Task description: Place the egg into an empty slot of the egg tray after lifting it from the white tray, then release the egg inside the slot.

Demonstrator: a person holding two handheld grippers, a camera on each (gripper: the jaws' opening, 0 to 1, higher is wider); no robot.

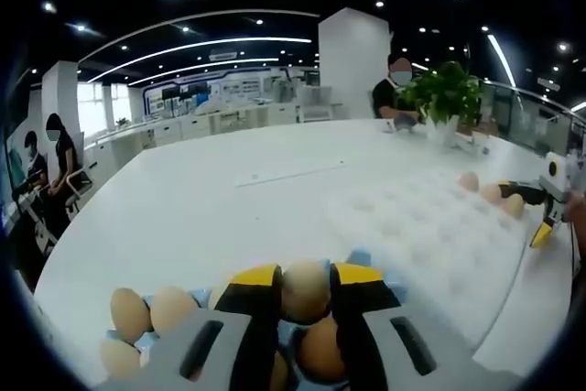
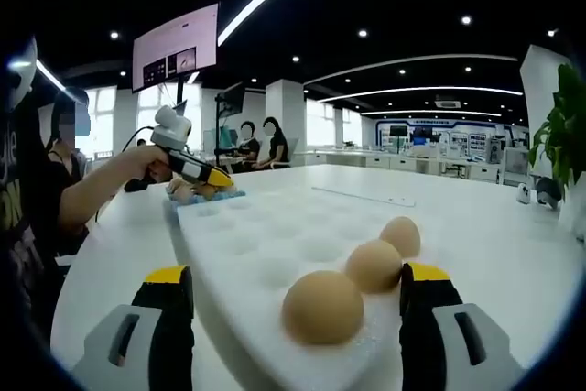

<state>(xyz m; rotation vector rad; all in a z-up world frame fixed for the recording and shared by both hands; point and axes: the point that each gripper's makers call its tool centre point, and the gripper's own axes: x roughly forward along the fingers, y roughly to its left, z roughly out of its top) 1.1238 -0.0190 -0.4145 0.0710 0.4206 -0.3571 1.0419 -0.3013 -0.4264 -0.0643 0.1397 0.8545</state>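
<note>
My left gripper (image 1: 305, 283) is shut on a tan egg (image 1: 305, 292), held just above the source tray (image 1: 363, 256), which looks pale blue here and carries several more eggs (image 1: 129, 314). The white foam egg tray (image 1: 430, 235) lies ahead to the right, with three eggs (image 1: 492, 193) along its far end and many empty slots. In the right gripper view my right gripper (image 2: 299, 283) stands wide open, its jaws either side of that tray's near end (image 2: 265, 244), around the nearest egg (image 2: 322, 307) without touching it. The left gripper (image 2: 212, 180) shows at the tray's far end.
A person's hand and forearm (image 2: 110, 180) hold the left gripper. The right gripper (image 1: 536, 215) shows at the egg tray's far right. A potted plant (image 1: 444, 93) stands at the back of the white table (image 1: 201, 208). Seated people are along the left side and behind.
</note>
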